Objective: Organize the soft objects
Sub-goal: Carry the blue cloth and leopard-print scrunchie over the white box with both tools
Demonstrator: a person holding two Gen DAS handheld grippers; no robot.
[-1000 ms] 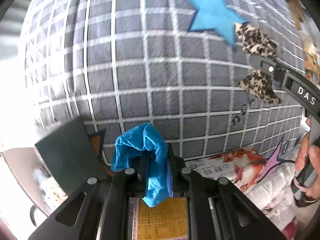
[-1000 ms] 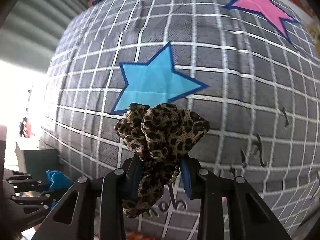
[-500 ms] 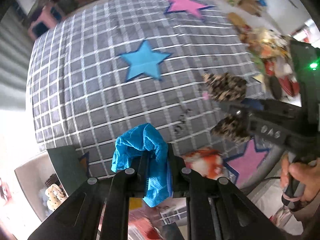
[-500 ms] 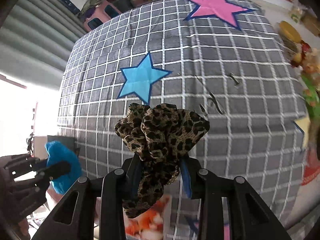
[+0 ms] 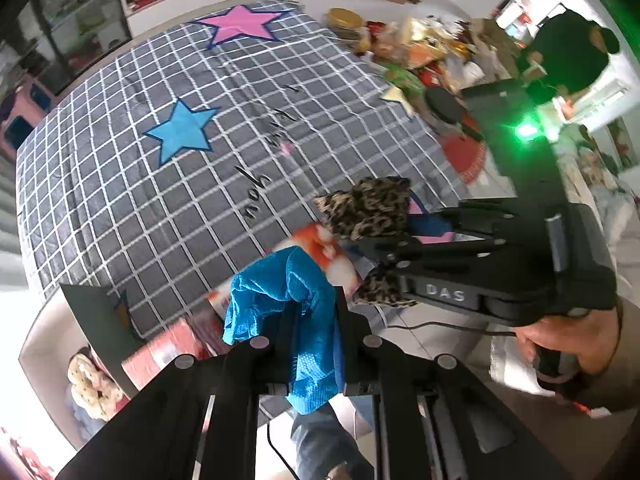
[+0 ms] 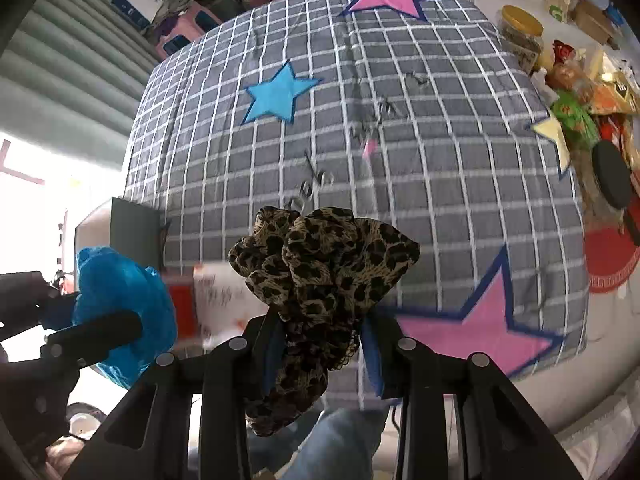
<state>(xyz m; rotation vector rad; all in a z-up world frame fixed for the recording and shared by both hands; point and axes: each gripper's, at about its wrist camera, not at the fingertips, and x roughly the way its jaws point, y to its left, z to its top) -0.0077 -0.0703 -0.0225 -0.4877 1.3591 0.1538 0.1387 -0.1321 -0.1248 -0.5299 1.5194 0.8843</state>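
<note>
My left gripper (image 5: 314, 308) is shut on a crumpled blue mesh cloth (image 5: 288, 308), held high above the near edge of a grey checked bed cover (image 5: 160, 184). My right gripper (image 6: 320, 320) is shut on a leopard-print scrunchie (image 6: 324, 264). In the left wrist view that scrunchie (image 5: 368, 210) and the right gripper (image 5: 374, 258) hang just to the right, a hand (image 5: 568, 336) on its handle. In the right wrist view the blue cloth (image 6: 124, 304) and the left gripper (image 6: 94, 330) show at the lower left.
The cover bears a blue star (image 5: 182, 130) and pink stars (image 5: 240, 24). A white bin with a dark lid (image 5: 100, 320) stands at the bed's near left corner. Cluttered goods and a red mat (image 5: 464, 152) lie on the floor to the right. A person in black (image 5: 564, 56) sits beyond.
Both grippers have risen and pulled back from the bed, so the whole cover now shows. Each keeps its cloth. The right gripper now sits close beside the left.
</note>
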